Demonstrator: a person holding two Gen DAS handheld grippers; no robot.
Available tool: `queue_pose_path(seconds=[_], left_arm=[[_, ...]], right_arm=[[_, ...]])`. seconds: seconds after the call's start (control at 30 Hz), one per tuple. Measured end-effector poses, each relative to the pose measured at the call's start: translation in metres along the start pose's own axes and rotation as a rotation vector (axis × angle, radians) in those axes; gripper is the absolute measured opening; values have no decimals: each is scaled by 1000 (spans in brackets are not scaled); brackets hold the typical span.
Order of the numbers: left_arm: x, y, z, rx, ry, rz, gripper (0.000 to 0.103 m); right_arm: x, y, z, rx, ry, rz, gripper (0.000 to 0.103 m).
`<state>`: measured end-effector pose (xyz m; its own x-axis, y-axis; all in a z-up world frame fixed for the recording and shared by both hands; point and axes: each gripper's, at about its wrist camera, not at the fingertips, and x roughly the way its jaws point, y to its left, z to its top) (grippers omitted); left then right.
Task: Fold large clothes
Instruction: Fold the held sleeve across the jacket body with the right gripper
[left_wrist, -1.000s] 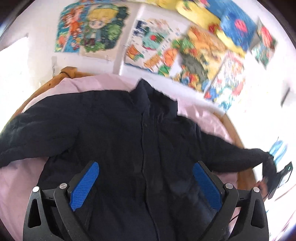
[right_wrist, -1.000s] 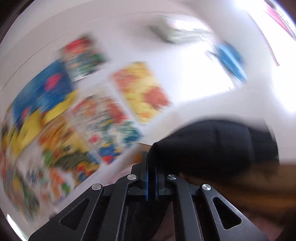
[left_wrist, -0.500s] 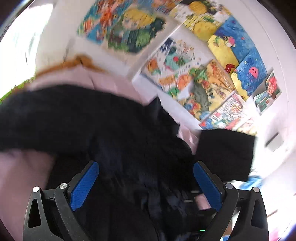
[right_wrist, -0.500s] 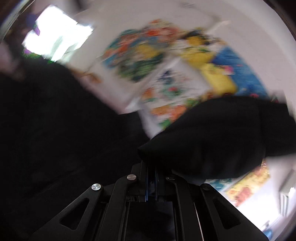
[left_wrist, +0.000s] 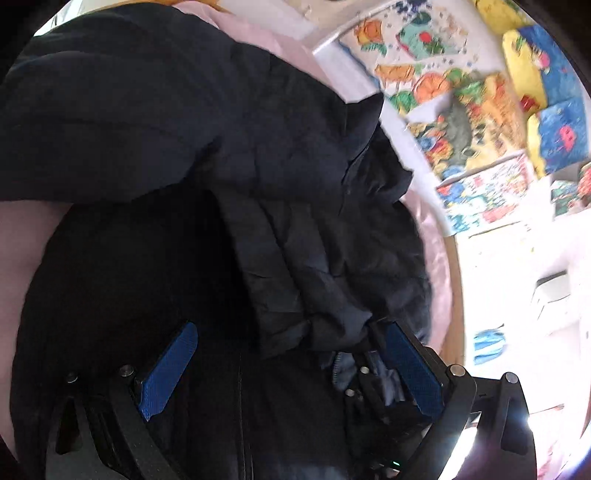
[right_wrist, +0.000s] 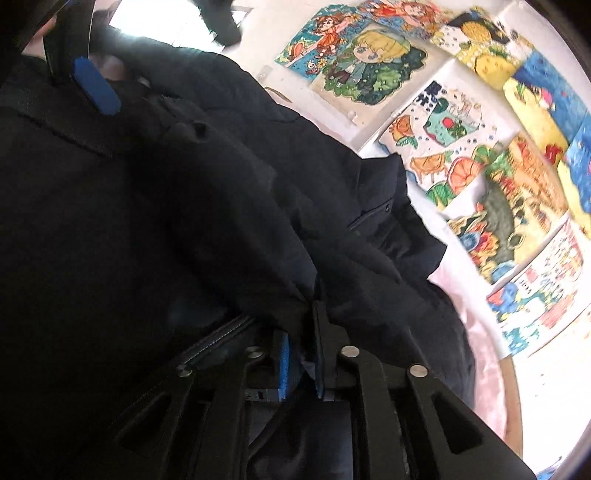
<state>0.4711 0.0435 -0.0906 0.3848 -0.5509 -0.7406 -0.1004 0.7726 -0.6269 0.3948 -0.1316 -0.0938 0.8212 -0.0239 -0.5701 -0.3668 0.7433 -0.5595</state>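
A large black padded jacket (left_wrist: 155, 122) lies front up on a pink sheet (left_wrist: 26, 240). Its right sleeve (left_wrist: 295, 266) is folded across the chest. My left gripper (left_wrist: 288, 369) is open just above the jacket's lower front, jaws wide apart and empty. My right gripper (right_wrist: 301, 350) is shut on the sleeve's cuff (right_wrist: 291, 314) and holds it down on the jacket's body (right_wrist: 110, 221). The right gripper also shows in the left wrist view (left_wrist: 373, 369), beside my left gripper's right pad. One blue pad (right_wrist: 96, 90) of the left gripper shows at the top left of the right wrist view.
The sheet covers a table with a wooden rim (left_wrist: 456, 295). Bright children's drawings (right_wrist: 480, 158) hang on the white wall behind it. The jacket's other sleeve (left_wrist: 74, 92) stretches out to the left.
My right gripper has carried the sleeve from far out on the right over onto the jacket's chest. My left gripper has dropped closer to the jacket and stayed open.
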Motion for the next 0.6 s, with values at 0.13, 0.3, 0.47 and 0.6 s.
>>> queue_pose_path(seconds=[0.13, 0.3, 0.47, 0.6], left_arm=[[15, -18, 3, 50, 34, 26, 93], [20, -17, 4, 18, 22, 102, 52], [15, -29, 1, 51, -48, 163, 8], [-8, -69, 1, 224, -181, 297, 5]], right_arm=[[6, -2, -10, 37, -1, 53, 19], [-4, -24, -23, 111, 21, 143, 54], [-12, -69, -31, 247, 45, 178, 59], [-9, -112, -43, 412, 48, 125, 59]])
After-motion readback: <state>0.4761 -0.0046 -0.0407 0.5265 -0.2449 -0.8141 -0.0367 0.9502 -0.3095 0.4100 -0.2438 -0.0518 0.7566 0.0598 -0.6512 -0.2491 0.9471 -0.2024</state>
